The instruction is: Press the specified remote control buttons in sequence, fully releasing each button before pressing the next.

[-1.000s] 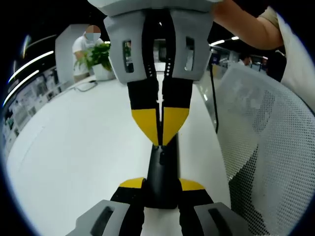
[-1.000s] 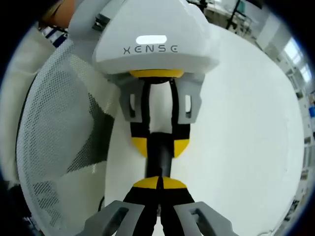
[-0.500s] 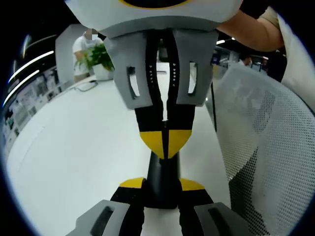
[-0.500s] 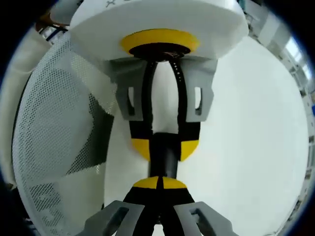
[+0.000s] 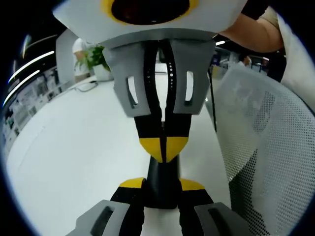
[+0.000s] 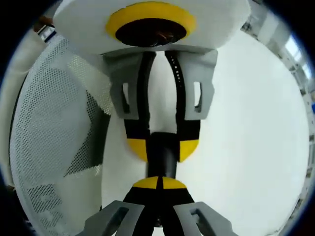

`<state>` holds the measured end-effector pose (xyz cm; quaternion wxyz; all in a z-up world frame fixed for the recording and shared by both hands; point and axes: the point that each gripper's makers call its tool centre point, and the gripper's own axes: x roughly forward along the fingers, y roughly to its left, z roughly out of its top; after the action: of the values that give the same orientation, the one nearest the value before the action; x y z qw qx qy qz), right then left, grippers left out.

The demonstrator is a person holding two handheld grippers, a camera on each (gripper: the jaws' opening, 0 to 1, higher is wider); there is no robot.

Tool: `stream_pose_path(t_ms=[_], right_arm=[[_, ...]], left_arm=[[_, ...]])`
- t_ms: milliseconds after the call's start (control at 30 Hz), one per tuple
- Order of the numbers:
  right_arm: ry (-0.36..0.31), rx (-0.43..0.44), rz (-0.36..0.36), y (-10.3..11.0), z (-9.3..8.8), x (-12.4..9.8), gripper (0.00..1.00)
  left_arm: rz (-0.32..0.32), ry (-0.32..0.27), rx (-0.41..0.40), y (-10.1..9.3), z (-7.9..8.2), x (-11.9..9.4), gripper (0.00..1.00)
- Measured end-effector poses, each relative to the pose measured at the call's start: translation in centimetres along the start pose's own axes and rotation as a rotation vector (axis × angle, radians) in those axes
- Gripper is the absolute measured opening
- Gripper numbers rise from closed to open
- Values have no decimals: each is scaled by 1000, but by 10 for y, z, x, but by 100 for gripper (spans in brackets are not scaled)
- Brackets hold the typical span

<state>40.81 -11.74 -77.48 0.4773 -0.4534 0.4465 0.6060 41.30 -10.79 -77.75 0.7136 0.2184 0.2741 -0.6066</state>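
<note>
A black remote control lies lengthwise between the yellow-tipped jaws of my left gripper, which is shut on its near end. My right gripper comes down from the top of the left gripper view. It is shut, with its yellow tips resting on the remote's upper face. In the right gripper view, my right gripper is shut and its tips meet the remote. Opposite it, the left gripper clamps the remote from both sides. The buttons are hidden under the tips.
A white table spreads beneath both grippers. A white mesh chair back stands beside the table's edge, also seen as a mesh chair. A potted plant and a person are at the far end. A bare forearm reaches in.
The right gripper has tipped steeper over the remote, its body looming larger, and its shut tips have slid slightly toward the left jaws. The left gripper kept its hold.
</note>
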Motion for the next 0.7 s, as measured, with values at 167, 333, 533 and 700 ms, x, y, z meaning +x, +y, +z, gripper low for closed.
stream_pose_path(t_ms=[167,333,533,700], right_arm=[[3,13,7,0,0,0,0],[18,2,-5,1,0,1,0],[-14,32,-7,0,-1,-1,0],[-17,15,-11,2,-1,-2,0]], left_arm=[[-1,-2,-1,0,0,0,24],[2,-1,-2,-1,1,0,24],[4,3,-1,0,0,0,24],[6,2,-2,0,0,0,24]])
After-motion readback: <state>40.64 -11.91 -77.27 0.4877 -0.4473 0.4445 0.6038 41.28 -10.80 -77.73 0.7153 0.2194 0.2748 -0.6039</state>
